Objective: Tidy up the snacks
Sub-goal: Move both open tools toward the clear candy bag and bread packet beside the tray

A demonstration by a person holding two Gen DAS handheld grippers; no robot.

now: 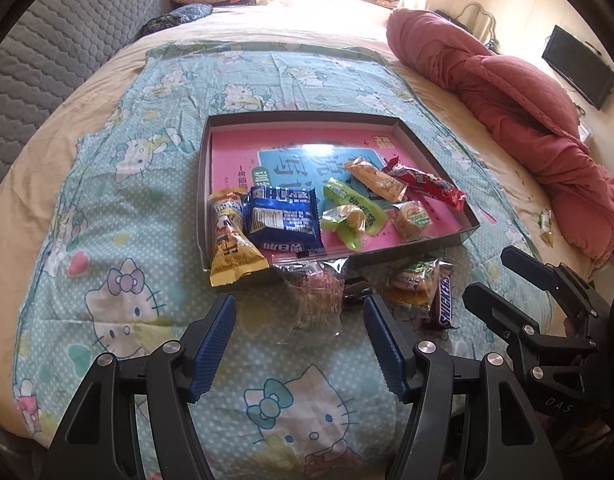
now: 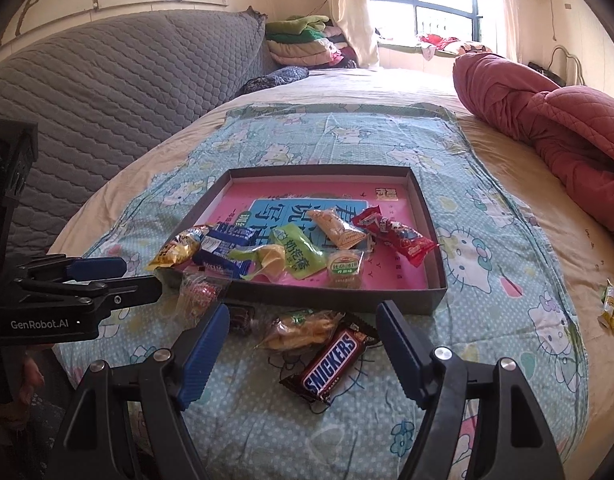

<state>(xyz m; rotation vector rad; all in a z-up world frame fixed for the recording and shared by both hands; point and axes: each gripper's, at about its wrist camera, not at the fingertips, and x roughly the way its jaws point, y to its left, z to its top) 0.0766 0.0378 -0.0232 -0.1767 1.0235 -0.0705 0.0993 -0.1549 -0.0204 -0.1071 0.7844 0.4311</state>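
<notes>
A shallow box (image 1: 459, 238) (image 2: 437, 294) with a pink floor lies on the bed and holds several snacks: a yellow bag (image 1: 231, 236), a blue packet (image 1: 285, 218) (image 2: 223, 250), a green packet (image 1: 349, 210) (image 2: 297, 256), an orange packet (image 1: 377, 180) and a red one (image 1: 427, 184) (image 2: 399, 236). In front of the box lie a clear bag (image 1: 317, 294) (image 2: 197, 294), a yellow pastry packet (image 1: 415, 284) (image 2: 299, 328) and a Snickers bar (image 1: 443, 300) (image 2: 331, 364). My left gripper (image 1: 301, 336) is open, the clear bag between its fingertips. My right gripper (image 2: 303, 354) is open around the Snickers bar and pastry packet.
A Hello Kitty cloth (image 1: 119, 308) (image 2: 487, 280) covers the bed under the box. A red quilt (image 1: 527, 112) (image 2: 567, 128) lies to the right. A small green-yellow packet (image 1: 545, 224) (image 2: 611, 304) lies apart at the right. A grey padded headboard (image 2: 107, 92) stands at the left.
</notes>
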